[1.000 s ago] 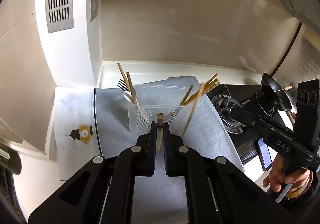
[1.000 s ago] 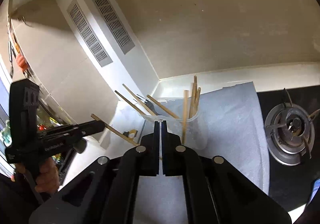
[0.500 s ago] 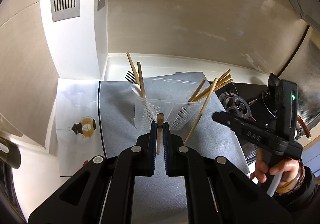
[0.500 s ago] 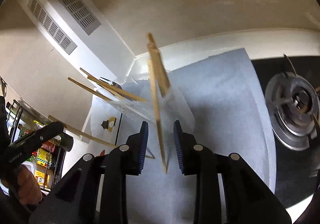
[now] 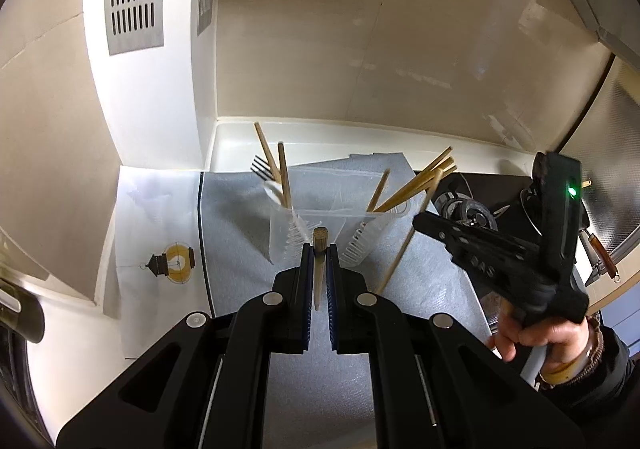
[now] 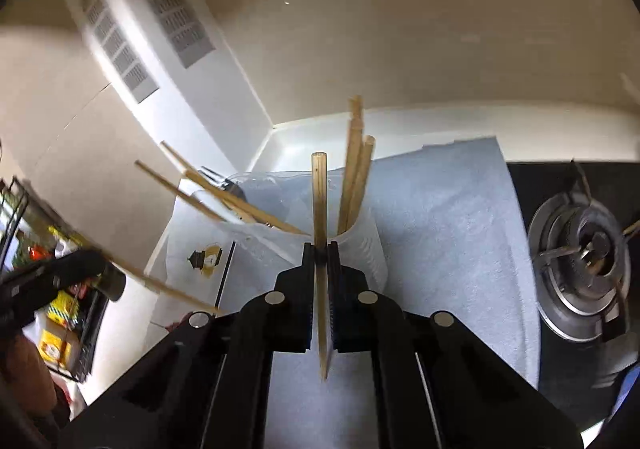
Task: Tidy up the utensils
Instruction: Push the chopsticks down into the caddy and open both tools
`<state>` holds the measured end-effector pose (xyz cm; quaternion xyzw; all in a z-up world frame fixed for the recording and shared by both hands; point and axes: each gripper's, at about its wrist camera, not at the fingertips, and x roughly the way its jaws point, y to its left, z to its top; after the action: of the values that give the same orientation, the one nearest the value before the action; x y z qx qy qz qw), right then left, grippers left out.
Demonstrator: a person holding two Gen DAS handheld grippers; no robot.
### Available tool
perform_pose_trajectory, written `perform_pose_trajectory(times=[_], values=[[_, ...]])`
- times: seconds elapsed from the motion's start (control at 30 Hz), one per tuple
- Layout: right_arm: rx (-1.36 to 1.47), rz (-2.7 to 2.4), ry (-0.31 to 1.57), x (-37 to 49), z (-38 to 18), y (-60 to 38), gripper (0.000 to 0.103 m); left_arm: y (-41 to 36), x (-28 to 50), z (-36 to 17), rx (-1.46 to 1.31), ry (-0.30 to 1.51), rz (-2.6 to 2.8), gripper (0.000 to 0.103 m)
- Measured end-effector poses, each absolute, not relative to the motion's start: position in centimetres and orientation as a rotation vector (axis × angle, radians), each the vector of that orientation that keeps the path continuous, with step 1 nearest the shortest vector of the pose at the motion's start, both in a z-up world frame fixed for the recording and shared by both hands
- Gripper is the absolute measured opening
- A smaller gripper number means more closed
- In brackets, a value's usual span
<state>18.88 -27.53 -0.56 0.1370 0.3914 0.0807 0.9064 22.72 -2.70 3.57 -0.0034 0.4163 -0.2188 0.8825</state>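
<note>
Grey mat point(image 5: 240, 269) on white bench point(image 5: 240, 147), back corner — clear holder point(image 5: 320, 225) of chopsticks point(image 5: 412, 185). Left gripper point(image 5: 319, 269), right gripper point(image 6: 321, 269) — jaws each clamped on one chopstick point(image 5: 319, 249).

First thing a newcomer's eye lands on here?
Each gripper is clamped on a single wooden chopstick: the left gripper on one, the right gripper on another. Just beyond stands a clear utensil holder bristling with chopsticks, on a grey mat.
</note>
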Motion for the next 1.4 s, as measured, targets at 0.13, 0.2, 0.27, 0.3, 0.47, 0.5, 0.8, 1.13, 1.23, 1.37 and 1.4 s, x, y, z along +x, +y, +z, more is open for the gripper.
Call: perform_pose_trajectory(times=[0.13,0.2,0.27,0.3,0.47,0.5,0.8,1.13,1.23,1.37,1.4], values=[[0.288,0.172,0.753,17.5,1.6,-27.9,0.007,-2.7,22.5,4.8,-0.001,0.832,-0.465,0.006],[0.289,0.169,0.717,17.0,3.1,-28.2,0.007,-2.8,22.3,5.9,0.008,0.812,-0.471,0.006],[0.282,0.171,0.666,16.5,5.1,-28.4,0.007,-2.8,22.2,7.1,0.023,0.783,-0.470,0.006],[0.271,0.170,0.635,16.3,6.1,-28.5,0.007,-2.7,22.2,7.7,0.027,0.768,-0.471,0.006],[0.236,0.154,0.529,15.6,10.4,-28.6,0.007,-2.1,21.5,12.7,0.036,0.646,-0.477,0.006],[0.226,0.148,0.506,15.6,11.2,-28.6,0.007,-2.0,21.4,13.7,0.033,0.619,-0.483,0.006],[0.147,0.112,0.381,17.1,13.5,-27.3,0.007,-3.7,21.8,16.8,0.053,0.474,-0.491,0.006],[0.135,0.097,0.393,19.8,12.5,-27.3,0.007,-5.8,25.6,16.4,0.043,0.490,-0.496,0.006],[0.137,0.097,0.397,20.3,12.1,-27.3,0.007,-6.3,26.3,16.4,0.048,0.465,-0.488,0.006],[0.136,0.106,0.422,20.5,11.0,-27.3,0.007,-6.9,28.0,14.8,0.048,0.487,-0.479,0.006],[0.133,0.107,0.426,20.6,10.7,-27.1,0.007,-7.1,28.5,13.9,0.047,0.508,-0.478,0.006]])
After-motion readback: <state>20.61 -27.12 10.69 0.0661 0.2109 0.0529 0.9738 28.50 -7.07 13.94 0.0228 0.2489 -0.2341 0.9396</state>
